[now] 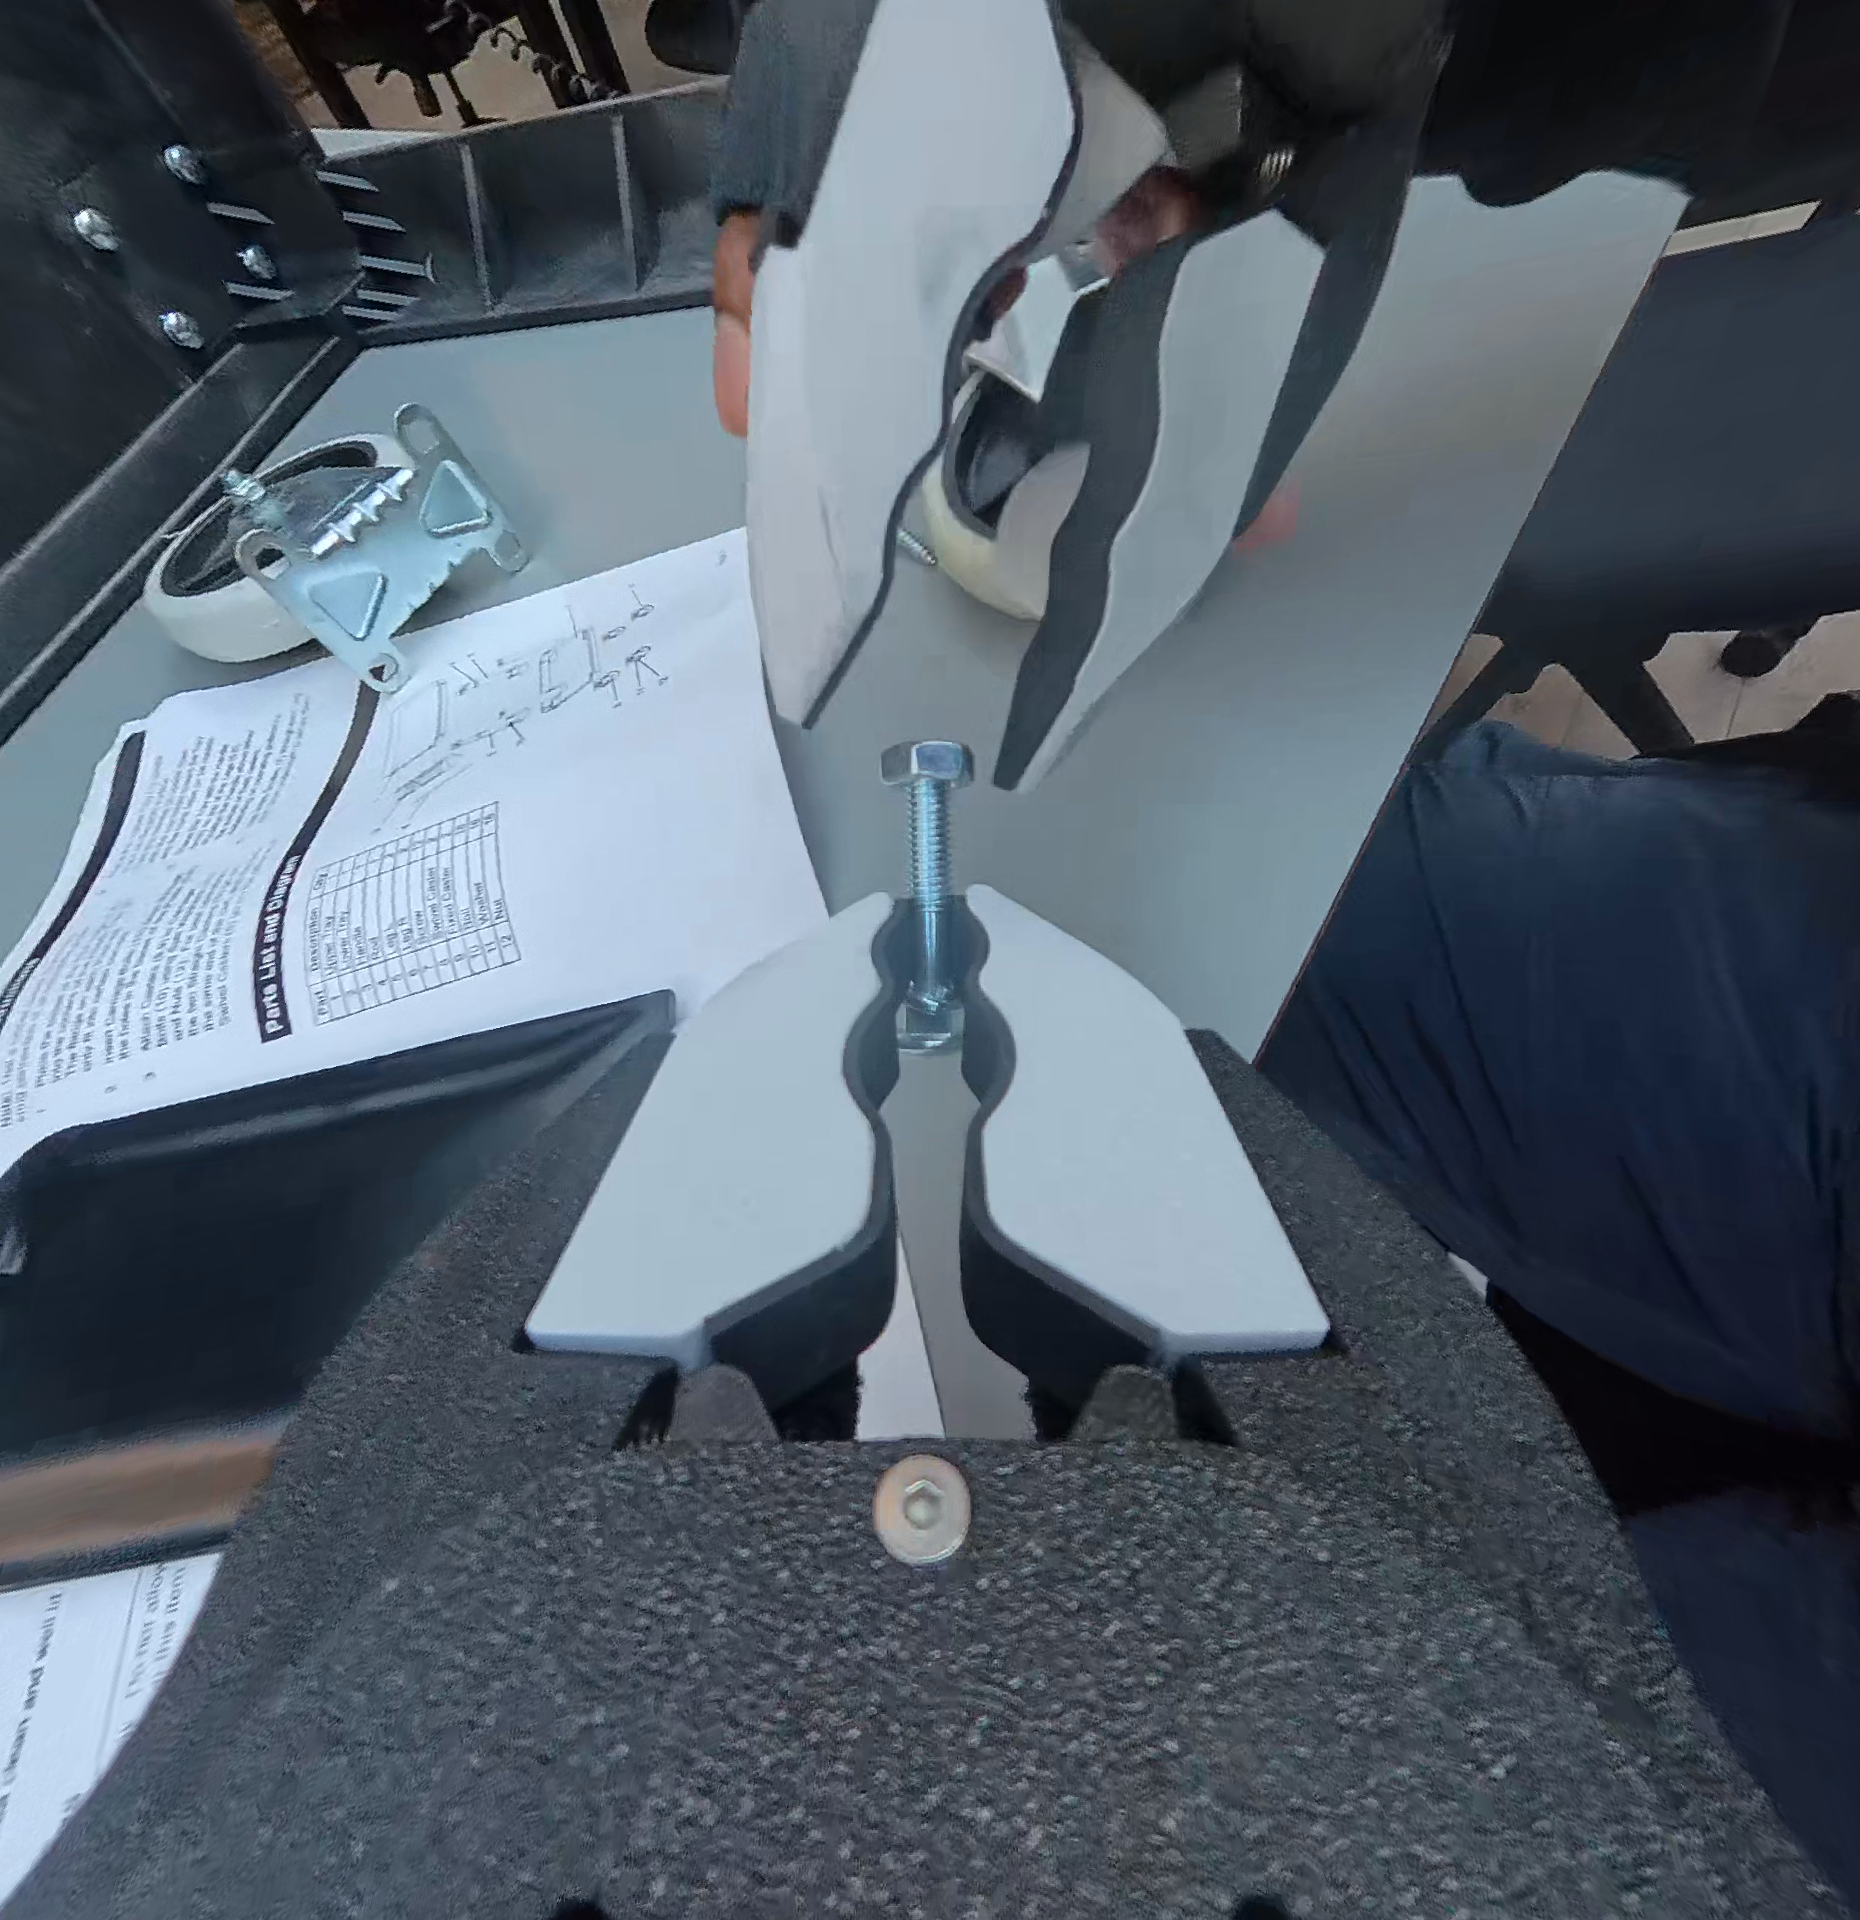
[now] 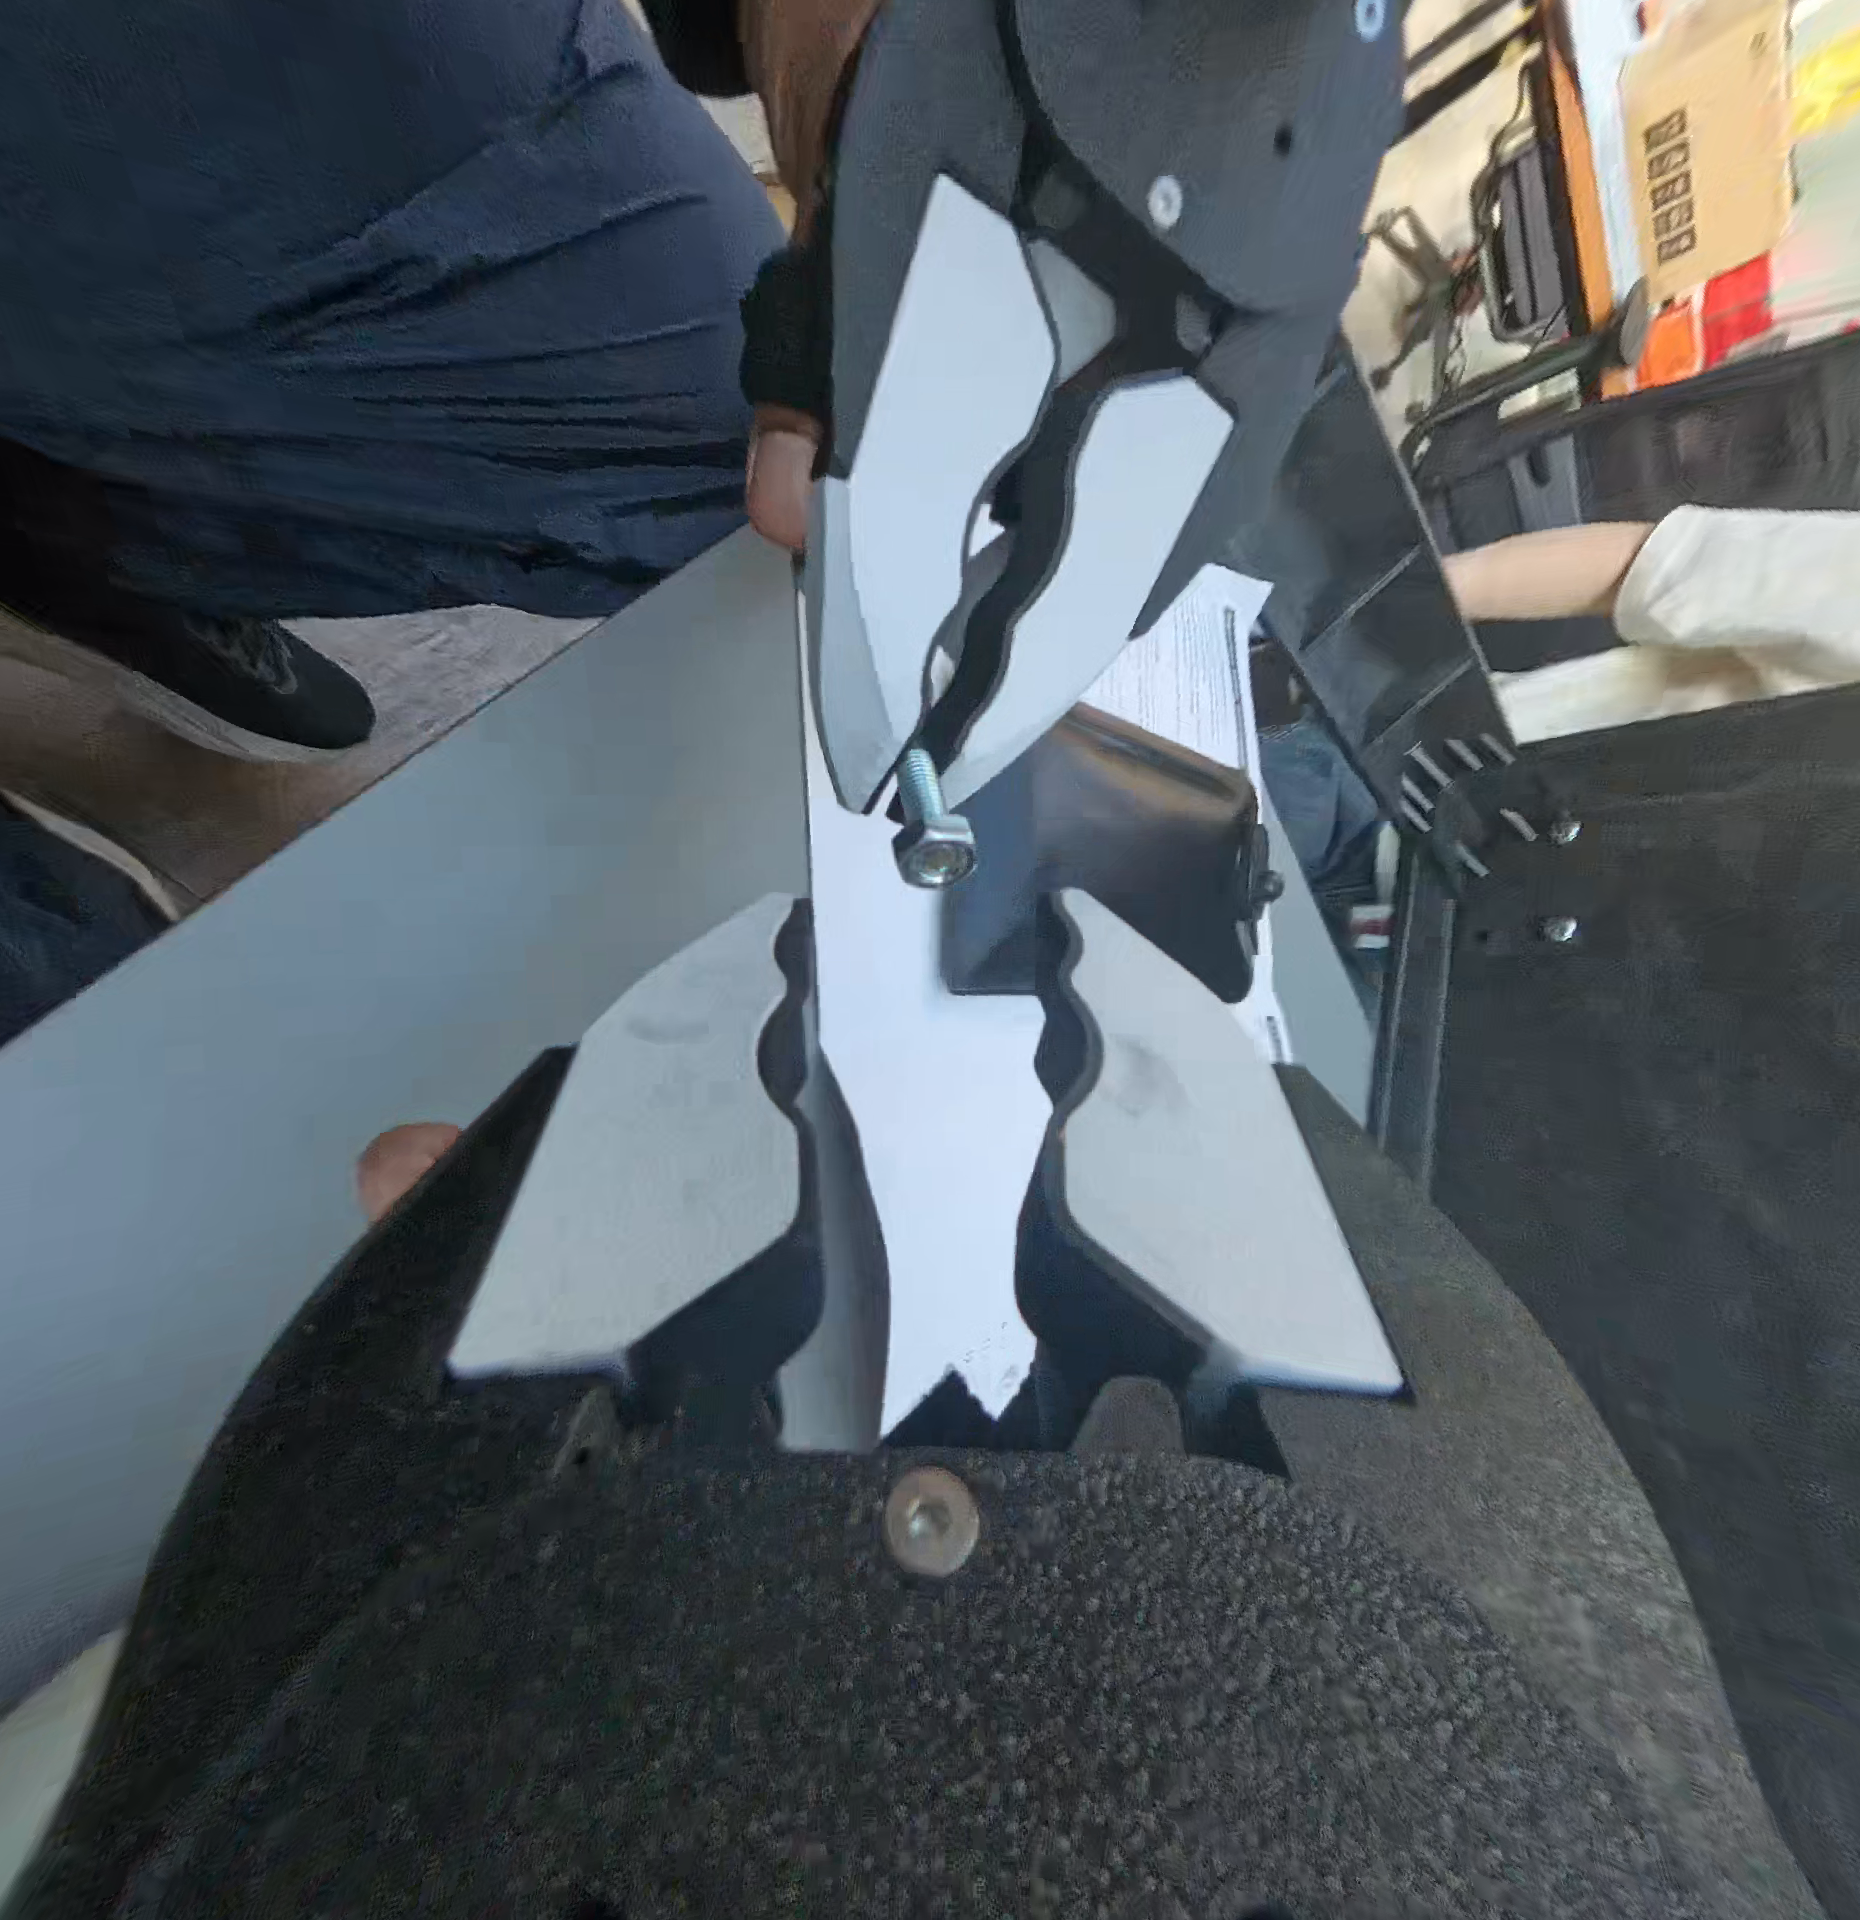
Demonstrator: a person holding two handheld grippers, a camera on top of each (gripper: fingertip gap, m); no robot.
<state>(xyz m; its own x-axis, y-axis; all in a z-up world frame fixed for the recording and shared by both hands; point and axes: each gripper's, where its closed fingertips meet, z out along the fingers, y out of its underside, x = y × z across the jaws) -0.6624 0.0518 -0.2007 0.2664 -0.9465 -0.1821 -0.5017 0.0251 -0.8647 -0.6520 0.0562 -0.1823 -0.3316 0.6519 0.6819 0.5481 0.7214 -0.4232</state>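
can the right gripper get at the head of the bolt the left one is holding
Probably yes. The right gripper is open, and the bolt head sticks out past the left gripper fingertips, facing it with nothing between.

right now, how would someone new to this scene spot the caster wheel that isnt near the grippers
Start at the grey tabletop and find the white printed instruction sheet on it. Just beyond the sheet's far corner, by the black frame edge, lies the caster wheel on its side. Its off-white tyre and shiny four-slot mounting plate set it apart from the loose bolt.
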